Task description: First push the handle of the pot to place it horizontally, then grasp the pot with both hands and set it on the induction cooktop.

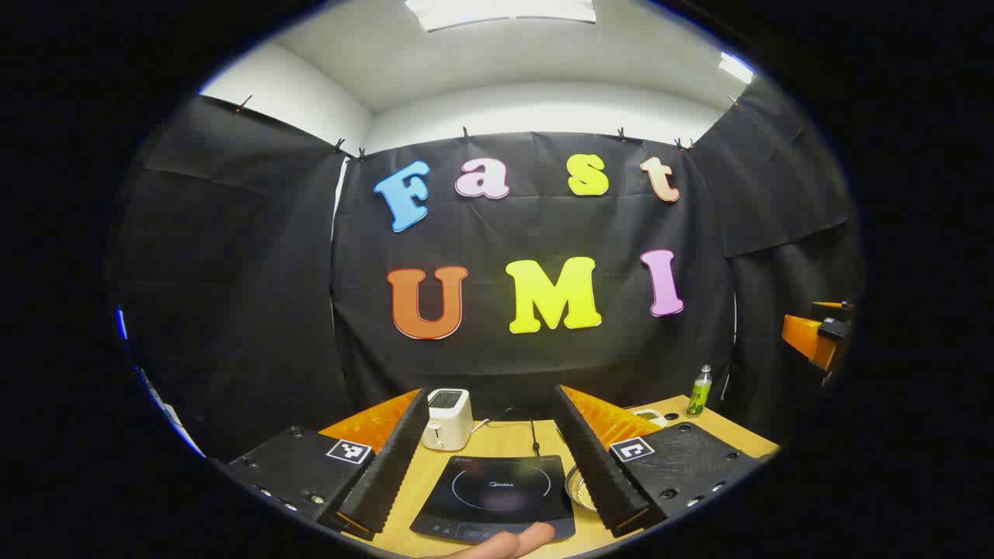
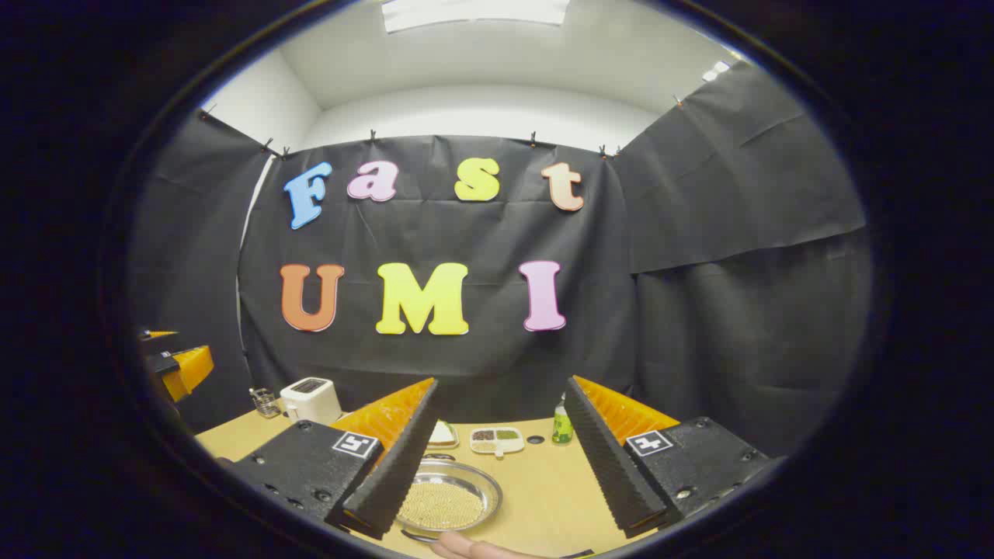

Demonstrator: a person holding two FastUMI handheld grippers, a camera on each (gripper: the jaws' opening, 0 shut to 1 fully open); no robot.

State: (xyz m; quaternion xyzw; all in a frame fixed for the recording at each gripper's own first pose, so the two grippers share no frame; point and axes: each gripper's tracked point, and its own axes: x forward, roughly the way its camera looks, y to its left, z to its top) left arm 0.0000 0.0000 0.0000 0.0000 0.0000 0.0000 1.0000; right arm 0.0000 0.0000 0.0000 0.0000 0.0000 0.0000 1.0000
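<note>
The induction cooktop (image 1: 497,493) is the anchor here: a flat, glossy black slab with rounded corners, a thin circle ring printed on top and a control strip along its near edge. It sits on a pale wooden table (image 1: 505,439) with a smooth matte top. Just behind the cooktop's left corner is a white toaster (image 1: 446,419), boxy with rounded edges, and a dark cord trails across the wood from behind the cooktop. Touching or nearly touching the cooktop's right edge you can see the rim of a shiny metal pot (image 2: 449,498). In the right gripper view it reads as a shallow round steel pan, its inside covered in a fine pebbly, grainy texture. Further right of the cooktop, toward the back edge of the table, stands a small green bottle (image 1: 700,390), and in the right gripper view a small divided white dish (image 2: 497,440) lies behind the pot.

The left gripper (image 1: 493,473) is spread wide, its 2 ridged, sawtooth fingers framing the cooktop and gripping nothing. The right gripper (image 2: 497,481) is also wide apart, holding nothing, with the pot beside its left finger. A fingertip (image 1: 505,543) pokes in at the cooktop's near edge.

Black wrinkled cloth hangs clipped around the booth, under white walls and ceiling lights.
</note>
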